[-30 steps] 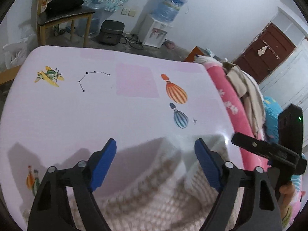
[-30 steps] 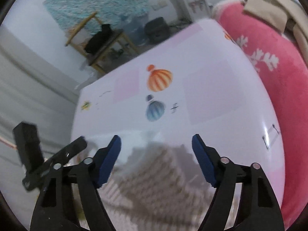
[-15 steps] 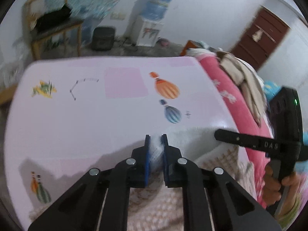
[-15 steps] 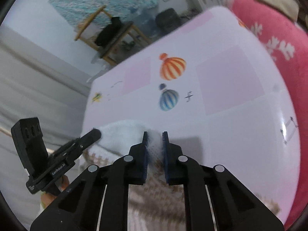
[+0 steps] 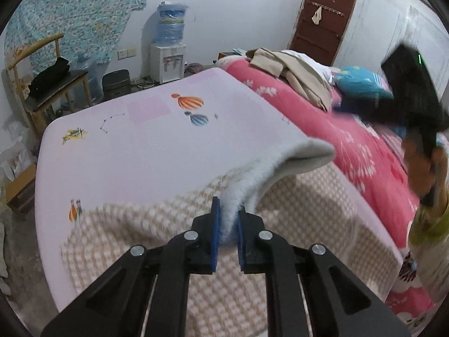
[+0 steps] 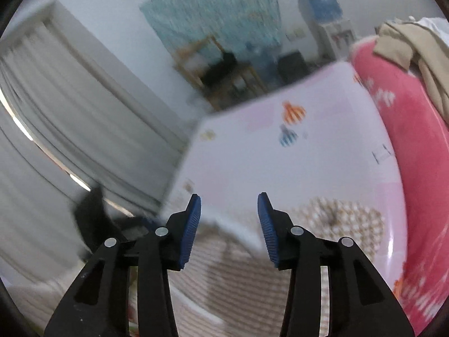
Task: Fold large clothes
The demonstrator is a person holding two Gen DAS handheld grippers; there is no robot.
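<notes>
While the left gripper (image 5: 226,234) is clamped on a fleecy white fold of the checked garment (image 5: 294,205), lifting that edge off the rest of the cloth, the right gripper (image 6: 229,226) has its blue pads (image 6: 191,229) apart and its jaws are opening, with nothing pinched between them. The garment, beige-and-white check outside and white pile inside, lies spread over the near part of the pale pink sheet (image 5: 140,151); in the right wrist view a rounded part of it (image 6: 341,221) rests on the sheet to the right of the open jaws. Further along the sheet are printed balloons (image 5: 190,102). To the right lies a pink quilt (image 5: 350,143) with beige clothes (image 5: 294,70) piled on it. Beyond the bed stand a water dispenser (image 5: 168,61), a wooden chair (image 5: 47,78) and a brown door (image 5: 322,19). The right wrist view is blurred.
</notes>
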